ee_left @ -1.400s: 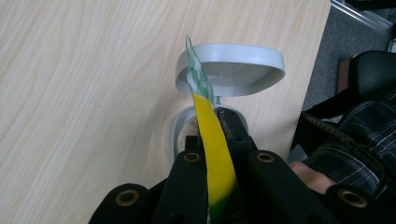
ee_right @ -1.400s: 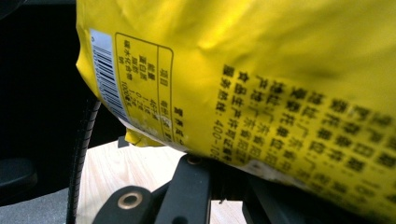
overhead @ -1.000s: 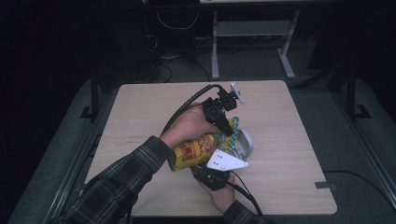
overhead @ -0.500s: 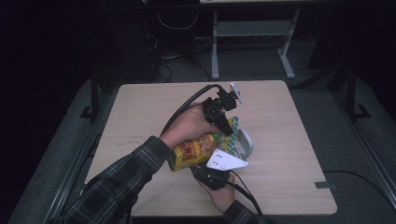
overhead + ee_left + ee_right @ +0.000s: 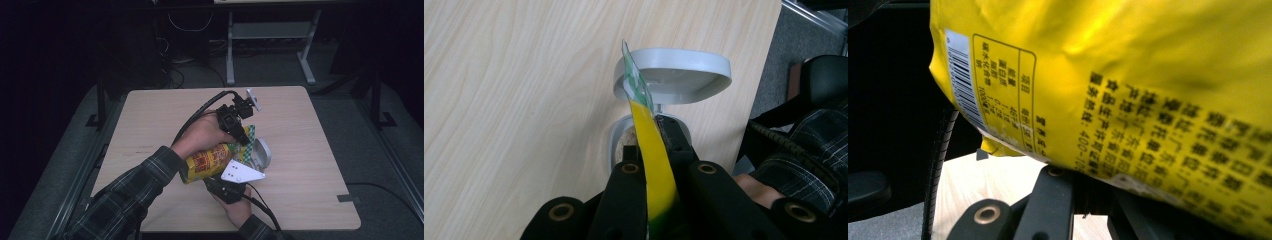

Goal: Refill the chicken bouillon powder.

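Grip first: your left gripper (image 5: 651, 165) has its jaws pinched tight on the flat top edge of the yellow bag (image 5: 655, 170), the sealed strip standing up thin between the two black fingers. In the high view that same left gripper (image 5: 239, 131) sits above the bag (image 5: 210, 162), holding its green-checked end up and toward the far side of the table (image 5: 310, 165). Your right gripper (image 5: 231, 181) is clamped on the bag from below; in the right gripper view the jaws are closed against the underside of the printed yellow film (image 5: 1128, 90), with the barcode panel hanging at the left.

Held at both ends like this, the bag lies slanted across the near middle of the table, its mouth end toward the grey container (image 5: 259, 154). That looks like a pouring hold: one gripper steers the mouth, the other carries the weight and can tip the body. You would want the mouth over the opening before tipping further, or the contents could spill onto the wood.

The container stands just beyond the left gripper's fingertips. Its hinged grey lid (image 5: 679, 75) is flipped up and open, and the round opening (image 5: 621, 145) below it shows something pale and crumbly inside, though most of it is hidden behind the jaws and the bag's strip. Whether the bag's top is already torn open you cannot tell from here.
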{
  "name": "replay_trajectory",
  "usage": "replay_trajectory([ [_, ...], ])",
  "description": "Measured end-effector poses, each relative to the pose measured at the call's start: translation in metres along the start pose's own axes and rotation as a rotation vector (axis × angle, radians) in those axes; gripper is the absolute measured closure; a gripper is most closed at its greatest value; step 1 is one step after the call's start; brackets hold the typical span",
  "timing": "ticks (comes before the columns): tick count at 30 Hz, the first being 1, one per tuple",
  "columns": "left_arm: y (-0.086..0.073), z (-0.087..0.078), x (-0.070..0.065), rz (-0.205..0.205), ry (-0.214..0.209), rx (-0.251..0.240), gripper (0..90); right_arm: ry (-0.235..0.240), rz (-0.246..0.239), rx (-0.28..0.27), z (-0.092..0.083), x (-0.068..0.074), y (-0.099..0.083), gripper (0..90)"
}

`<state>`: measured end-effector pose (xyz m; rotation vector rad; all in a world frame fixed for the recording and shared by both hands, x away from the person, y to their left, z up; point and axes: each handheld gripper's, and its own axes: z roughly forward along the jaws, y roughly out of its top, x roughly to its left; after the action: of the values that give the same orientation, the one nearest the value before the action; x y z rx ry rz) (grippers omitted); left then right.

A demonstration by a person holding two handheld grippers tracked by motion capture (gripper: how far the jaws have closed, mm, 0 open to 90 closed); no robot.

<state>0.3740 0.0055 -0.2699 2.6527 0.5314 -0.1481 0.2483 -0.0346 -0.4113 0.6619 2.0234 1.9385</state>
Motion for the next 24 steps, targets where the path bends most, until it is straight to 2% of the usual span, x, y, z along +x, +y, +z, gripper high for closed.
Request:
replay_trajectory([
  [24, 0.0005, 0.0000, 0.0004, -0.005, 0.008, 0.008, 89.2, 0.002, -0.001, 0.001, 0.0003, -0.0008, 0.0000, 90.0],
])
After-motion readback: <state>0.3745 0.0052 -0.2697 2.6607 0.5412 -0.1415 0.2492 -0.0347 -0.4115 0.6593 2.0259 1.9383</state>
